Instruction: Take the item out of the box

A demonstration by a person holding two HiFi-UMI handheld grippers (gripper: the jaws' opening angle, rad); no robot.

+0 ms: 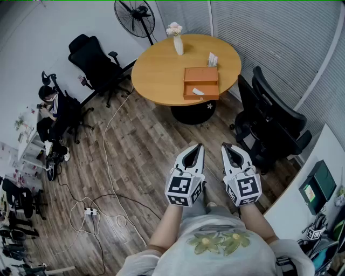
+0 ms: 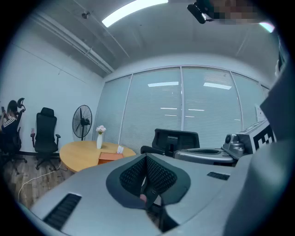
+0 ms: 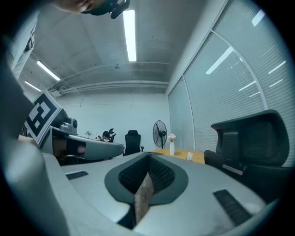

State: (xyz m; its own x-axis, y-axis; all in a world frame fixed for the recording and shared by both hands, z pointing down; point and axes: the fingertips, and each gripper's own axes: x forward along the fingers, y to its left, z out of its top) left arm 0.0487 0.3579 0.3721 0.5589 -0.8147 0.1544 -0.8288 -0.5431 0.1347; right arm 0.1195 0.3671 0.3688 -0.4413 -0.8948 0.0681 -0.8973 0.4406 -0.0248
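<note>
An open orange box (image 1: 201, 82) lies on the round wooden table (image 1: 156, 70) across the room, with a small white item (image 1: 198, 91) in its near half. Both grippers are held close to my body, far from the table, over the wood floor. My left gripper (image 1: 198, 146) is shut with nothing in it, and its jaws meet at the tip (image 2: 146, 159). My right gripper (image 1: 227, 146) beside it is also shut and empty (image 3: 148, 159). In the left gripper view the box (image 2: 110, 156) shows small on the table edge.
A white vase with flowers (image 1: 178, 44) and a small white holder (image 1: 212, 59) stand on the table. Black office chairs (image 1: 269, 116) (image 1: 91, 56) flank it, and a standing fan (image 1: 135, 16) is behind. A person (image 1: 54, 108) sits at the left. Cables (image 1: 108, 161) and a power strip (image 1: 90, 212) cross the floor.
</note>
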